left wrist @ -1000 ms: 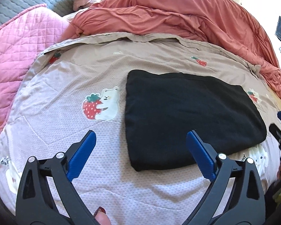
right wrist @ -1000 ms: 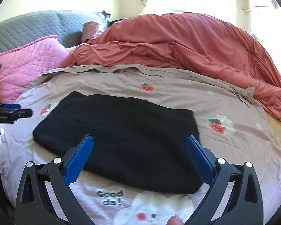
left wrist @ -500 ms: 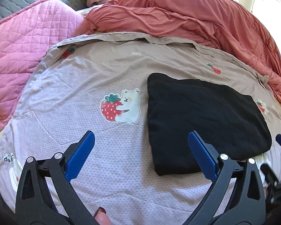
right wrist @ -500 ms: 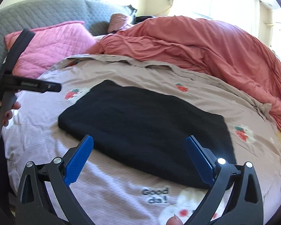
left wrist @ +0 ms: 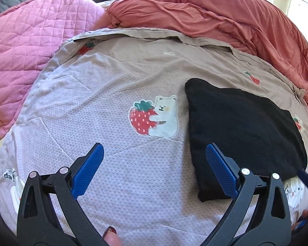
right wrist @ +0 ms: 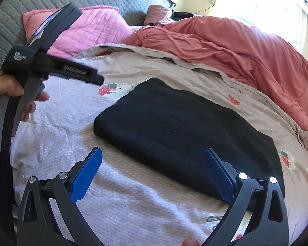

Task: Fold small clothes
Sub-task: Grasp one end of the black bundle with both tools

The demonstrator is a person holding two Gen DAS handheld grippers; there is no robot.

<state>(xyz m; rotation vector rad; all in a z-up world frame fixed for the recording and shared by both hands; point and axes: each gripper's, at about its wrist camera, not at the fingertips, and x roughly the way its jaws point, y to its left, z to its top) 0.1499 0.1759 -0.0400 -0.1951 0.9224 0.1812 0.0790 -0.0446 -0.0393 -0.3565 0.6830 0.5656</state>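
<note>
My left gripper (left wrist: 154, 170) and right gripper (right wrist: 153, 173) both gape empty; the folded black knit garment (right wrist: 184, 131) at centre frame looks finished, so next I'd fetch another piece.

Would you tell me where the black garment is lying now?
The black garment lies folded on the printed bedsheet, right of the strawberry bear print, below the orange duvet.

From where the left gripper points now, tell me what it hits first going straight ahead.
Probably the bare printed bedsheet. The open left gripper aims beside the folded black garment, which lies off to its right; depth is hard to judge.
</note>
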